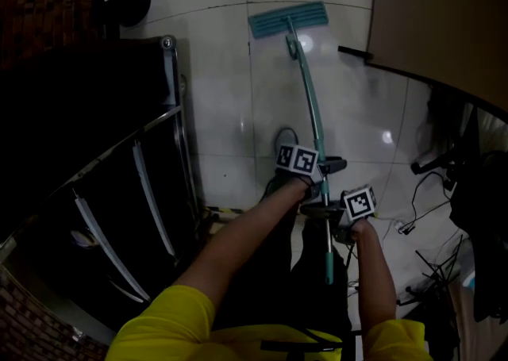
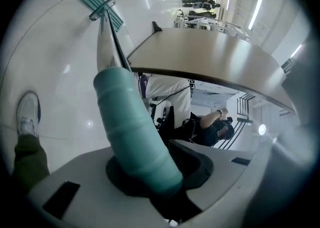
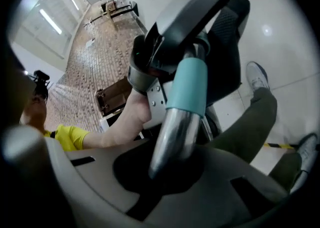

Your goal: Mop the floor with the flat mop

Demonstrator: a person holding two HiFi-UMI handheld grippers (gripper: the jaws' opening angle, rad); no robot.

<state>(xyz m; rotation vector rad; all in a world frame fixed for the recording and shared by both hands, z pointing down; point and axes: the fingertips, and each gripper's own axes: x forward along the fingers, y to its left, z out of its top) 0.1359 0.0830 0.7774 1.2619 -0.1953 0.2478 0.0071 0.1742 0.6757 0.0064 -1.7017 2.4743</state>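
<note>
The flat mop lies with its teal head (image 1: pixel 287 20) on the white tile floor ahead of me, and its pole (image 1: pixel 312 105) slants back to my hands. My left gripper (image 1: pixel 314 179) is shut on the pole's teal grip sleeve (image 2: pixel 134 137), higher toward the head. My right gripper (image 1: pixel 332 214) is shut on the bare metal part of the pole (image 3: pixel 172 137) just below a teal sleeve (image 3: pixel 189 87). In the left gripper view the mop head (image 2: pixel 100 6) sits far off at the top left. The right gripper view shows the left gripper (image 3: pixel 187 19) clamped above on the same pole.
A dark metal rack (image 1: pixel 119 177) fills the left side. A brown tabletop (image 1: pixel 429 18) juts in at the top right, with cables and dark gear (image 1: pixel 444 193) below it. A person (image 2: pixel 210 124) sits beyond the table. My shoe (image 2: pixel 27 114) stands on the tiles.
</note>
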